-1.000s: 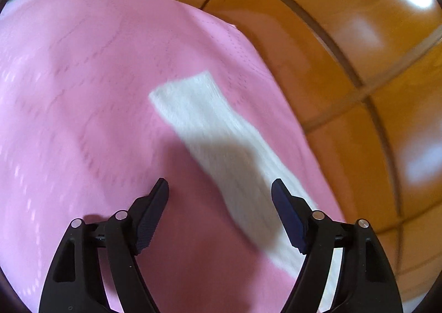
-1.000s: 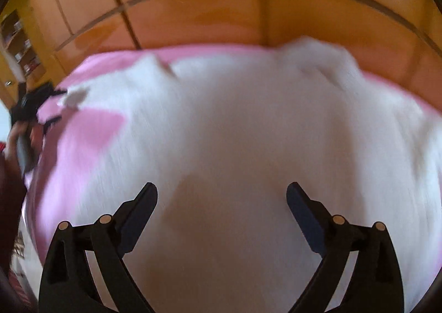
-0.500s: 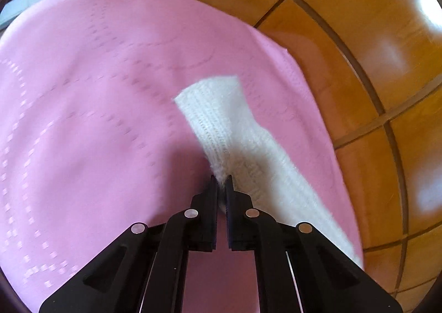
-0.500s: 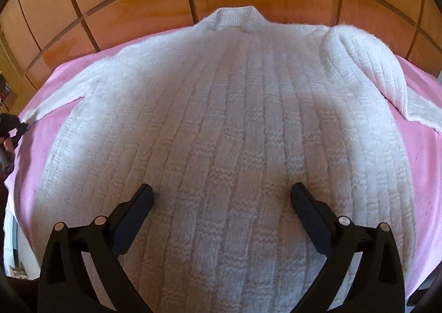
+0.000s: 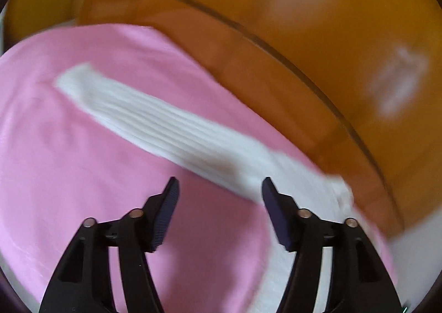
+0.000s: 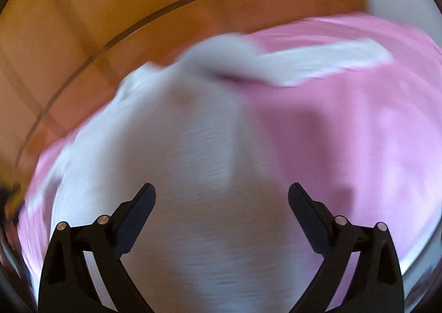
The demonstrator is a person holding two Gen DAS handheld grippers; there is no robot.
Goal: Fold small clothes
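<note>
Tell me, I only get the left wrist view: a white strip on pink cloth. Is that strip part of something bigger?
Observer: Yes. The right wrist view shows the sweater, with the sleeve running off it.
Operator: Is the other hand-held gripper holding it?
Observer: No. The right hand-held gripper is open above the sweater's body, nothing between its fingers.
Operator: Is the sleeve folded in?
Observer: No. It lies stretched out sideways on the pink cloth, though the picture is blurred.
</note>
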